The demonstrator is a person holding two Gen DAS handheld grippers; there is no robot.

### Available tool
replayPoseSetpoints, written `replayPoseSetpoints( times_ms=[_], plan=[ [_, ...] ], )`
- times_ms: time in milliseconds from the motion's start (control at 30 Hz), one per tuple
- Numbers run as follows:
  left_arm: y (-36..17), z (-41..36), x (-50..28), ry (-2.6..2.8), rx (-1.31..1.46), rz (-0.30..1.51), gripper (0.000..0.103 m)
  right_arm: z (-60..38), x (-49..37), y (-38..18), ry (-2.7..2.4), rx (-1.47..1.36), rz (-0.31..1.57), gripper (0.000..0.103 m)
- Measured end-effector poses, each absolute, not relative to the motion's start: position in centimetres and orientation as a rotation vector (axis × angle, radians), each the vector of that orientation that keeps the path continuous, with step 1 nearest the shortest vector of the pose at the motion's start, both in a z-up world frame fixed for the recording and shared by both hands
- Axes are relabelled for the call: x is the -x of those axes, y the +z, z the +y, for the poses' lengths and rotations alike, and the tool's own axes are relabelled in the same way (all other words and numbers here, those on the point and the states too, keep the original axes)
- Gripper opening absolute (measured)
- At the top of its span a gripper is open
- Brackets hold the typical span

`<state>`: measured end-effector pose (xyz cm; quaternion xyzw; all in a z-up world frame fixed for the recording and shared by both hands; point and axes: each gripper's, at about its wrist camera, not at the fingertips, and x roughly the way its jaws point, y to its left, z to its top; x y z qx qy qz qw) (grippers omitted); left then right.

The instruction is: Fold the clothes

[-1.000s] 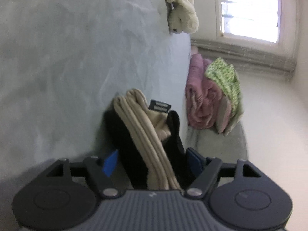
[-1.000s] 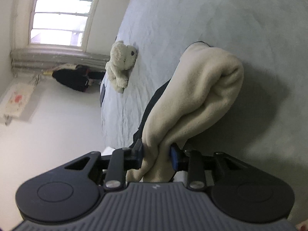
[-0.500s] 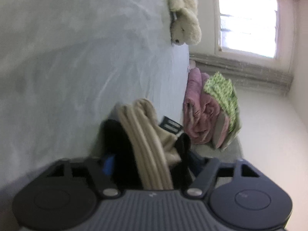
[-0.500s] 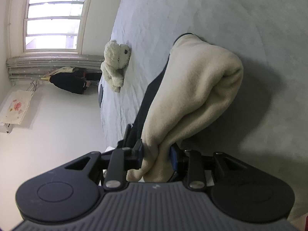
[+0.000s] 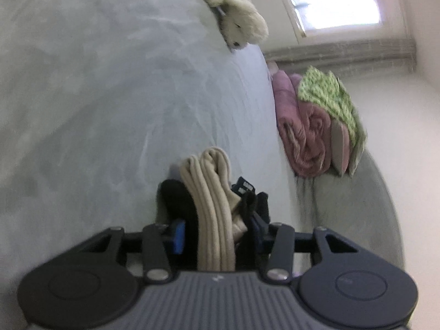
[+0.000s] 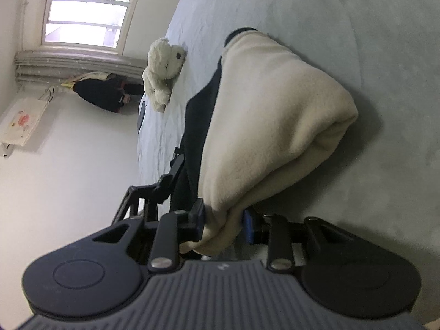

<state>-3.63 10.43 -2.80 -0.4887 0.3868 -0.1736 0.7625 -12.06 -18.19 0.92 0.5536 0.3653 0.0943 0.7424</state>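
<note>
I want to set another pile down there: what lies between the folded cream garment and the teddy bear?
Only bare grey bedsheet between the cream garment and the teddy bear, in the left wrist view.

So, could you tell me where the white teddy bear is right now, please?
The teddy bear lies on the grey bed near the window end, upper left in the right wrist view, beyond the cream-and-black garment.

The dark garment tag (image 5: pixel 243 187) carries white print, too blurred to read.
</note>
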Motion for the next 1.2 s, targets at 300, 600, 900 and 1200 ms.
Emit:
replayPoseSetpoints(
  times_ms=[300,600,900,1200],
  plan=[
    [-1.9,9.9,3.6,-0.370,0.905,0.814,0.043,-17.7,12.8,1.8,0.300,-1.000,0.810,0.045],
    [-2.2,10.2,3.9,-0.381,0.888,0.813,0.043,-25.4,12.3,8.1,0.406,-0.689,0.690,0.058],
    [-2.1,9.9,3.9,-0.390,0.840,0.816,0.044,-28.9,6.6,1.5,0.459,-0.793,0.923,0.058],
    [-2.8,10.6,3.7,-0.429,0.896,0.827,0.048,-28.2,5.5,0.7,0.500,-0.834,0.873,0.059]
  ],
)
